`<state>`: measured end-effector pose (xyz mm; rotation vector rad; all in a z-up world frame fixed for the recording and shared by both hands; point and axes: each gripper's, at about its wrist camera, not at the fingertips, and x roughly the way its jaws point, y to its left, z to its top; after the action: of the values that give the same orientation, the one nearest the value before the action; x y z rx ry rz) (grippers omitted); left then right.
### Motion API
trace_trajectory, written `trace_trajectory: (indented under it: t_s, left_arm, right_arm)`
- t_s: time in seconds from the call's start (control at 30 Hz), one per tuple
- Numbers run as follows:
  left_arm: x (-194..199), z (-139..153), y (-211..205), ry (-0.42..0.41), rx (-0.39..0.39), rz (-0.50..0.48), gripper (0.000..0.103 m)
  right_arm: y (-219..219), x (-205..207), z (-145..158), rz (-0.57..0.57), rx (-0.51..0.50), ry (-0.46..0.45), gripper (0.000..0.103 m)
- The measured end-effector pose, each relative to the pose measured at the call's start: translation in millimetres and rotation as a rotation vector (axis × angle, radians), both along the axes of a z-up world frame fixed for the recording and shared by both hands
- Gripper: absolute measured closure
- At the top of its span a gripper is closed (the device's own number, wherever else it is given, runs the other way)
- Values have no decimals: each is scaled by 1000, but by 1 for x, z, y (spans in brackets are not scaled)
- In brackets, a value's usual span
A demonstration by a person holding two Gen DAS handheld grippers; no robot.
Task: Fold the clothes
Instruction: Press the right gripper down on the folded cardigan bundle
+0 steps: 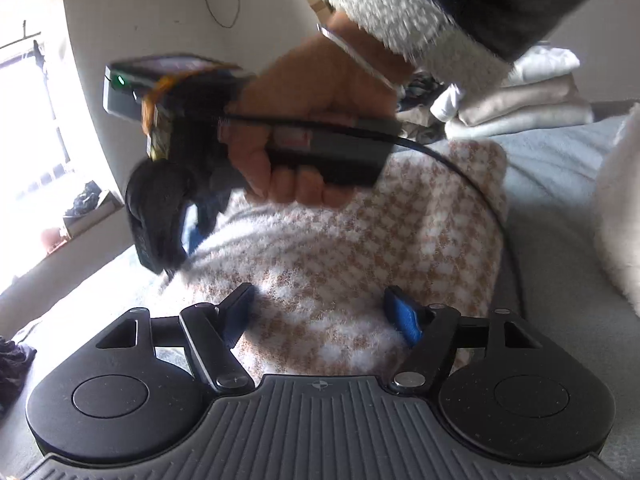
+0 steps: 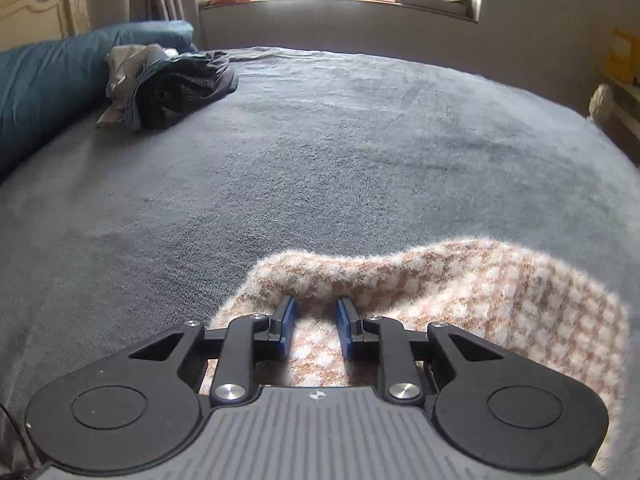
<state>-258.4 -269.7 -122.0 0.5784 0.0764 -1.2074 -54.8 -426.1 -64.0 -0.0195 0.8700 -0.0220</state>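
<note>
On the grey bed [image 2: 320,152], the right gripper [image 2: 316,330] pinches a fold of the fuzzy checked sweater [image 2: 500,300], its fingertips half sunk in fluff, while the left gripper [image 1: 320,314] hangs released above it.

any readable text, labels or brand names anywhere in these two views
No text can be read in either view.
Red label on the handle of the right gripper, under the hand: blurred, unreadable.
Small round emblem on the left gripper body: a symbol, no letters.
Same emblem in the right wrist view: no letters.
Checked sweater and grey bed cover: no visible tags or print.
</note>
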Motion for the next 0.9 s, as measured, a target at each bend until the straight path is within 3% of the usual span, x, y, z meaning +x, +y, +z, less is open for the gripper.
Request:
trace_trajectory:
  t_s: [0.1, 0.2, 0.27, 0.4, 0.47, 0.53, 0.77, 0.9]
  left_arm:
    - [-9, 1, 0, -27, 5, -2, 32]
    - [-4, 4, 0, 26, -6, 12, 31]
    - [-4, 6, 0, 45, -10, 16, 31]
    - [-1, 1, -8, 73, 10, -2, 31]
    - [8, -1, -8, 98, 1, 7, 31]
    - [9, -2, -7, 103, -4, 3, 31]
    - [5, -4, -14, 65, 7, 0, 29]
    - [-4, -4, -9, 33, -4, 3, 29]
  right_arm:
    - [-2, -15, 37, 25, -6, 10, 79]
    - [-2, -40, 76, 76, -7, 17, 79]
    - [7, -55, 88, 134, -32, 82, 80]
    - [15, -53, 40, 140, -92, 299, 80]
    - [9, -43, 10, 124, -90, 337, 81]
    - [6, -34, 6, 107, -59, 350, 81]
    - [10, -52, 0, 72, -109, 317, 83]
    - [17, -49, 41, 100, -173, 327, 82]
